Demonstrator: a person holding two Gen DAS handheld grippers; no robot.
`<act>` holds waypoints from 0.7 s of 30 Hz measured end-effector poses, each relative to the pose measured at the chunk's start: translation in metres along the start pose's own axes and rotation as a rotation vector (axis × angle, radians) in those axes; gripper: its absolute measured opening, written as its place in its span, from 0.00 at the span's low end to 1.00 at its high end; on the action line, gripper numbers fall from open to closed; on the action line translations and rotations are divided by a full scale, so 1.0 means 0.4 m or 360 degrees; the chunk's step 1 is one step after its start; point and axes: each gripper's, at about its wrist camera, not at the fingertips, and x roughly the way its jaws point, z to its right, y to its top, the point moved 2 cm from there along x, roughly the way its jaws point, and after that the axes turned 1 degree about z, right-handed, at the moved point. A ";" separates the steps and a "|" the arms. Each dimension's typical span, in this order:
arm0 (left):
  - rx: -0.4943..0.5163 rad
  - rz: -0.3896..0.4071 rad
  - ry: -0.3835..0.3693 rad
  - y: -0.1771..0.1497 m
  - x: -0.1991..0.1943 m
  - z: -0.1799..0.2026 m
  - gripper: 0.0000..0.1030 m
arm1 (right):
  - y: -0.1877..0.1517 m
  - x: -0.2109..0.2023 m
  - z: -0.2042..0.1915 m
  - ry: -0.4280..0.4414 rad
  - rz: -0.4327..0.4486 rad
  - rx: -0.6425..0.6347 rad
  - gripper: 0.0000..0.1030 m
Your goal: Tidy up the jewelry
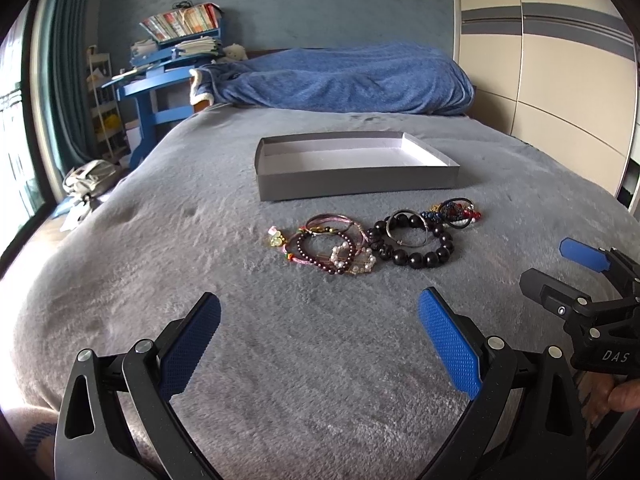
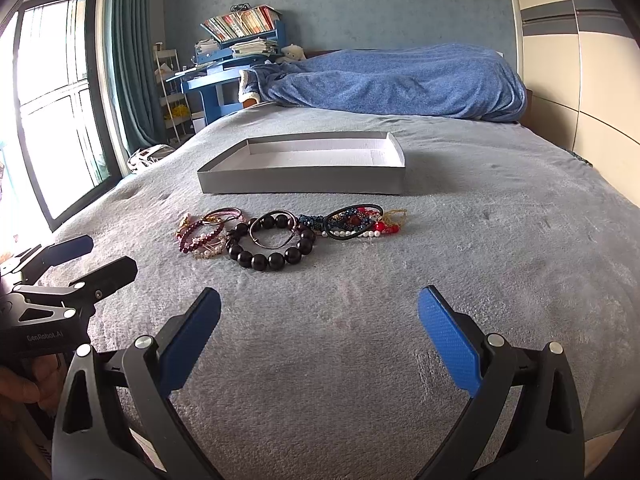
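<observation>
Several bracelets lie in a row on the grey bed cover: a black bead bracelet (image 1: 416, 242) (image 2: 272, 246), a dark red bead bracelet with pearls (image 1: 328, 252) (image 2: 202, 238), and a blue-and-red beaded bunch (image 1: 454, 212) (image 2: 356, 220). Behind them sits a shallow grey box (image 1: 356, 182) (image 2: 304, 182), nothing inside it. My left gripper (image 1: 320, 312) is open, hovering short of the bracelets. My right gripper (image 2: 320, 312) is open too, also short of them. Each gripper shows at the edge of the other's view, the right gripper (image 1: 560, 264) and the left gripper (image 2: 100, 258).
A rumpled blue blanket (image 1: 344, 80) (image 2: 400, 80) lies across the far end of the bed. A blue desk with books (image 1: 168, 64) (image 2: 236, 48) stands at the back left. A window (image 2: 52, 112) is on the left, a wardrobe (image 1: 560, 60) on the right.
</observation>
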 end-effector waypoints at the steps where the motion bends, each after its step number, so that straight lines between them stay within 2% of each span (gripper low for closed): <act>1: 0.0001 0.0000 0.0001 0.000 0.000 0.000 0.95 | -0.001 0.004 0.000 0.0001 -0.0001 0.0001 0.95; 21: -0.0024 0.0004 0.0002 0.000 -0.004 -0.011 0.95 | 0.000 0.004 -0.001 0.0005 -0.0001 0.0000 0.95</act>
